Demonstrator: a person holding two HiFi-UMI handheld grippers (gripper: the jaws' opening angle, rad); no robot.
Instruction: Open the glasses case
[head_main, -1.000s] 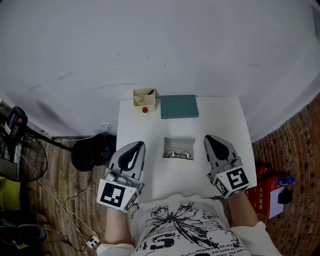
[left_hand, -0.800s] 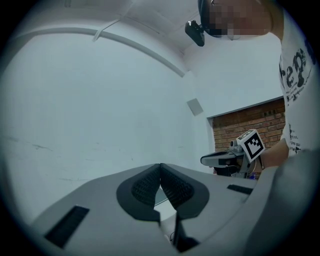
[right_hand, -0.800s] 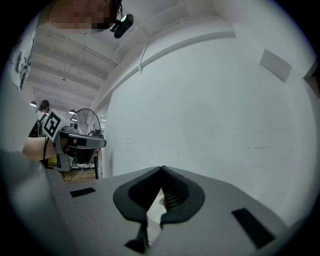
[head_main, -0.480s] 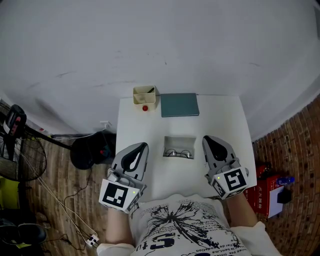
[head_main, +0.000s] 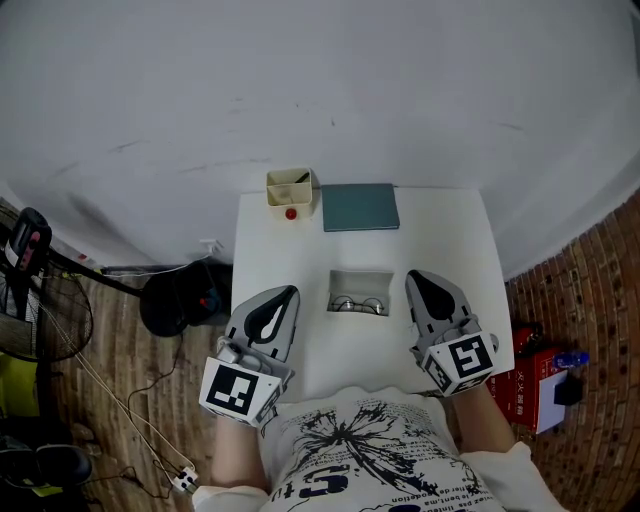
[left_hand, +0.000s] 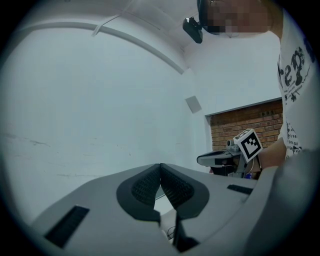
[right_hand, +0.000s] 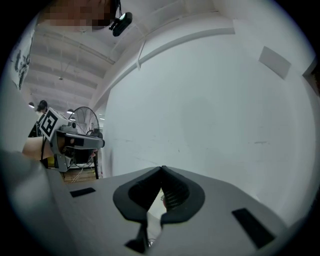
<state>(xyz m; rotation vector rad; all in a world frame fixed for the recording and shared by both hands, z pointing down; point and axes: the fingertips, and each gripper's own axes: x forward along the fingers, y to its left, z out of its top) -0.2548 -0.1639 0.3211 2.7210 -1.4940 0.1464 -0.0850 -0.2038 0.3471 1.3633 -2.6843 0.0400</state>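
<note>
**A:** In the head view, where did the glasses case lie, and how would it handle?

**B:** The teal glasses case (head_main: 360, 208) lay flat and shut at the far edge of the white table (head_main: 265, 255), well apart from both grippers. It looked light and stiff, and likely to skate on that smooth top. I'd steady one end and lift the lid along a long edge.

**A:** What stood around it?

**B:** A yellow holder (head_main: 289, 190) stood just left of it, with a small red object (head_main: 290, 215) at the holder's near side. A white tray (head_main: 358, 281) holding spectacles (head_main: 357, 306) sat between the case and the grippers, across the reach. The left gripper (head_main: 283, 297) and right gripper (head_main: 417, 282) flanked the tray.

**A:** And the left gripper view?

**B:** Its jaws were pressed together on nothing, and the case was out of sight.

**A:** The right gripper view?

**B:** The same: jaws closed, empty, and no case visible.
</note>
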